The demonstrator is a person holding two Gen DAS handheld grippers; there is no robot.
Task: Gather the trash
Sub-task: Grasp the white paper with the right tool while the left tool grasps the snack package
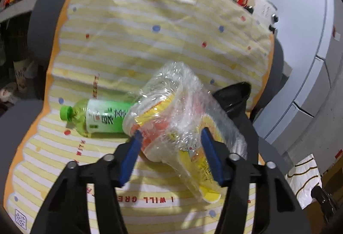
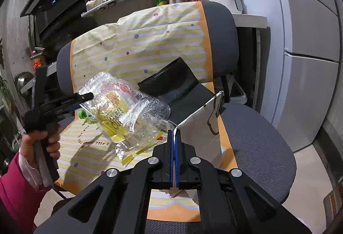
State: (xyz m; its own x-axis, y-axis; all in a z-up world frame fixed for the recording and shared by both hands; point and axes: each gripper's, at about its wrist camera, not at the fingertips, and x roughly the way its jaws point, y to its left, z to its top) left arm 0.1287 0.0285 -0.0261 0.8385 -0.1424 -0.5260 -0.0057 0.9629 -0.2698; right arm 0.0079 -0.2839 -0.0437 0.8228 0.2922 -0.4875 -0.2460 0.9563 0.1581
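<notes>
The crumpled clear plastic package [image 1: 182, 124], with yellow and orange print showing through its film, is clamped between the blue pads of the left gripper [image 1: 171, 137], one pad [image 1: 130, 156] pressing its left side and the other its right, so the fingers stand well apart around it. In the right wrist view the package [image 2: 124, 109] is lifted off the chair seat, above the striped cloth [image 2: 137, 45], with loose film and a yellow scrap hanging from its lower end. The person's left hand [image 2: 40, 144], in a pink sleeve [image 2: 15, 189], holds that gripper's handle upright at the left edge of the seat, with the fingers reaching in level toward the middle of the chair. Behind the package a green-capped bottle [image 1: 96, 116] lies on its side on the cloth, cap toward the left edge. Just beside the package, toward the right edge of the seat, stands a white paper bag [image 2: 203, 124] lined in black plastic, its mouth open. The right gripper [image 2: 173, 137] points at that bag from the front of the seat, its two blue-edged fingers pressed together on the bag's near rim. The grey chair [image 2: 257, 139] carries it all, with a white fridge [image 2: 310, 41] to its right.
</notes>
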